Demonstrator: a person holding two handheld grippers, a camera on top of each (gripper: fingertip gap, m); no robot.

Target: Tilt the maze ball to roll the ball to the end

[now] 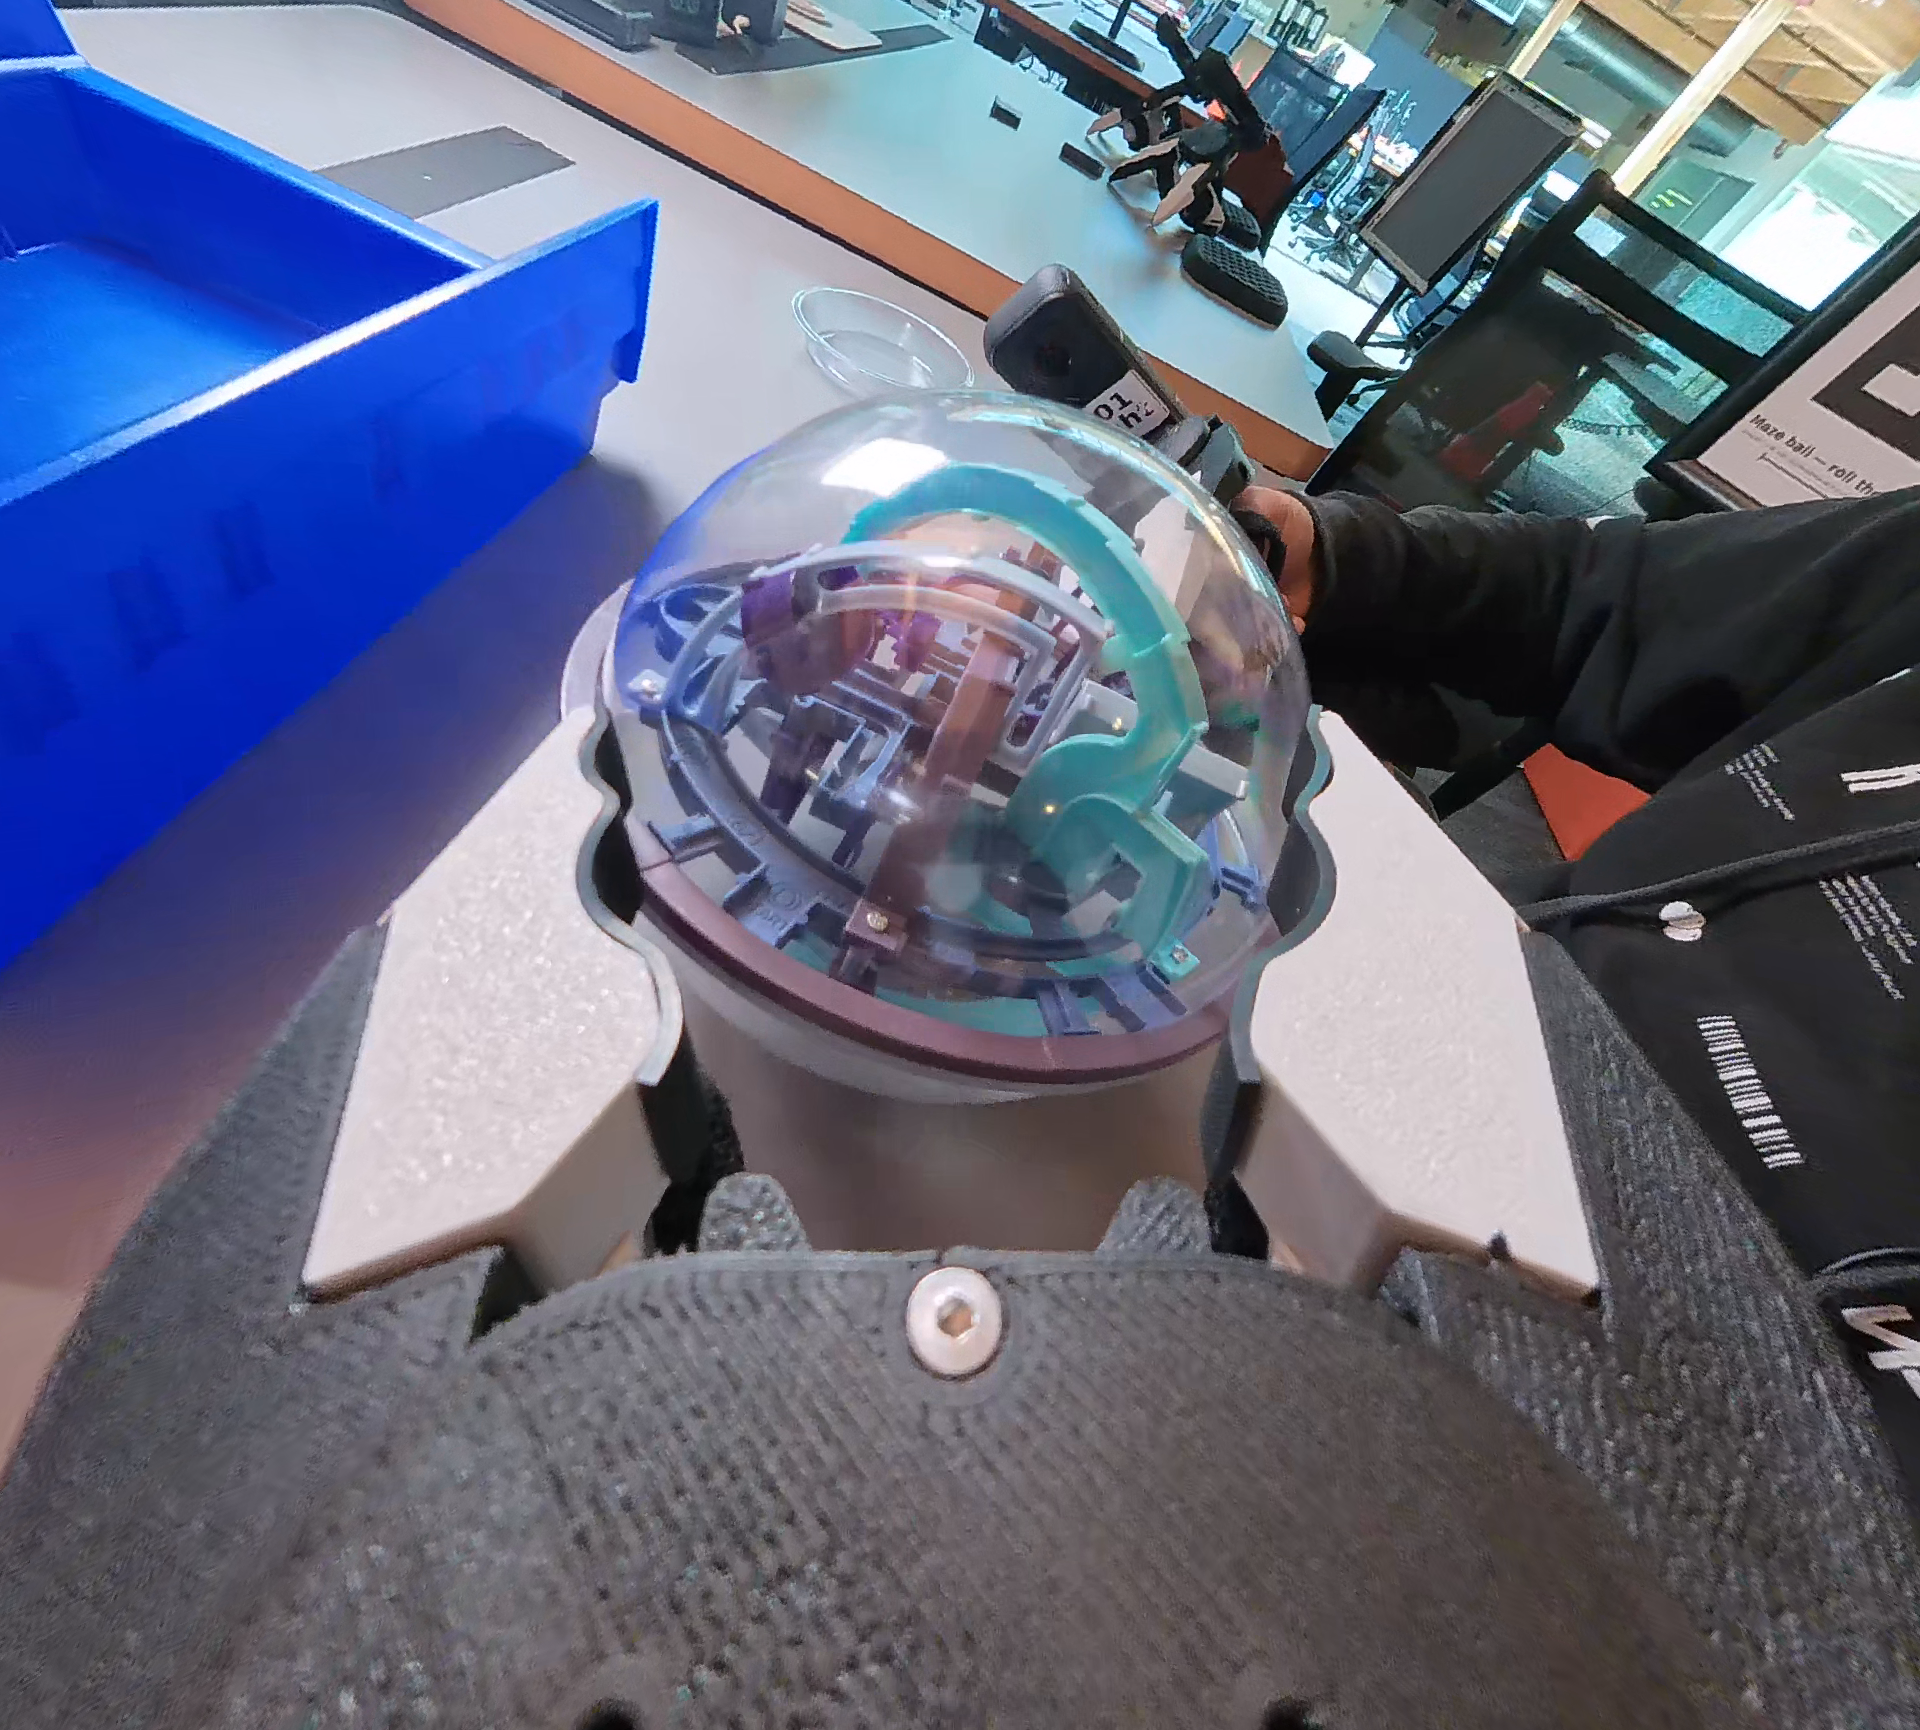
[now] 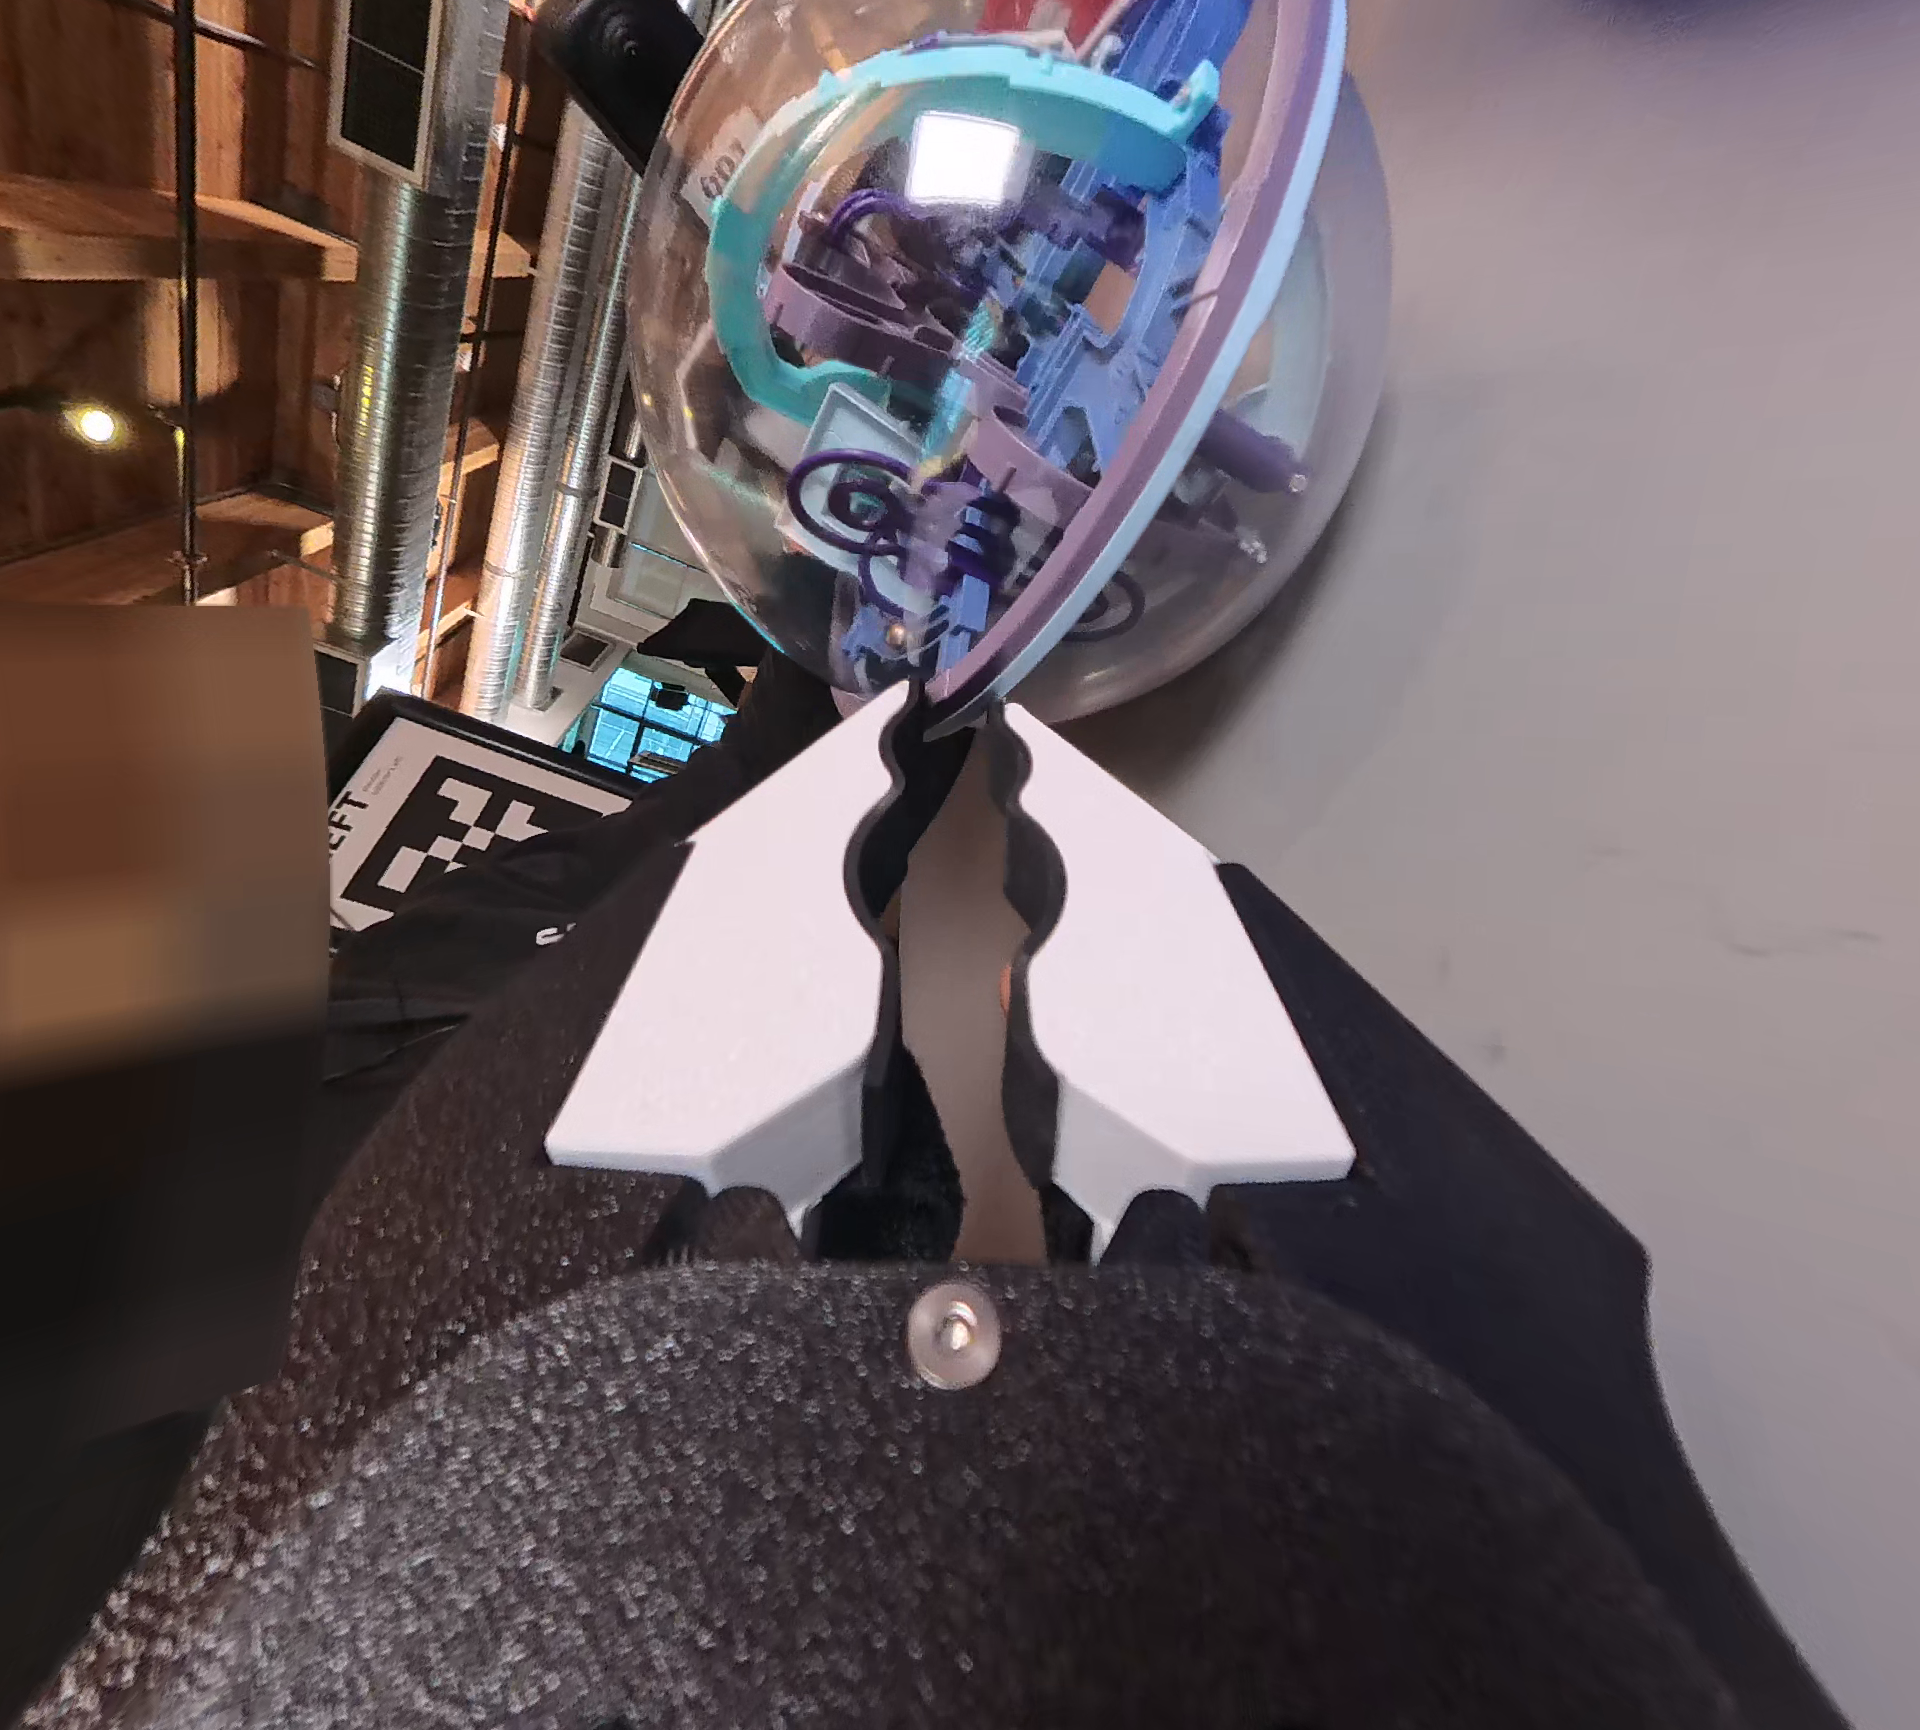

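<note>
1. Behind your work sits a large open workshop with desks, chairs and exposed ducts; nearer, a grey table [image 1: 727, 246] carries a blue bin [image 1: 260, 433] on the left and a clear shallow dish [image 1: 873, 335] beyond the toy.

2. Your maze ball [image 1: 951, 745] sits just beside the bin, at or just above the table, tilted so its purple equator band runs at a slant. Whether it still touches the table, you cannot tell from these views.

3. Your left hand-held gripper [image 1: 951, 839] is spread wide around the sphere, its white fingers [image 1: 499, 911] hugging both sides near the equator band.

4. Your right hand-held gripper [image 2: 961, 704] is nearly pressed together, pinching the thin rim [image 2: 1174, 475] of the equator band at its fingertips.

5. A small metallic ball [image 2: 894, 636] appears to sit on a blue track close to the right fingertips; how far it is from the end is not readable, so treat the run as unfinished.

6. Risks from here, as a judgement:
   - The rim pinch is narrow; a fast twist could let the band slip out of the right fingertips.
   - The smooth dome gives the left fingers little bite, so easing them may let the sphere rotate or drop.
   - A steep or jerky tilt could send the ball off its track, costing progress.
   - Swinging left could knock the bin.
</note>
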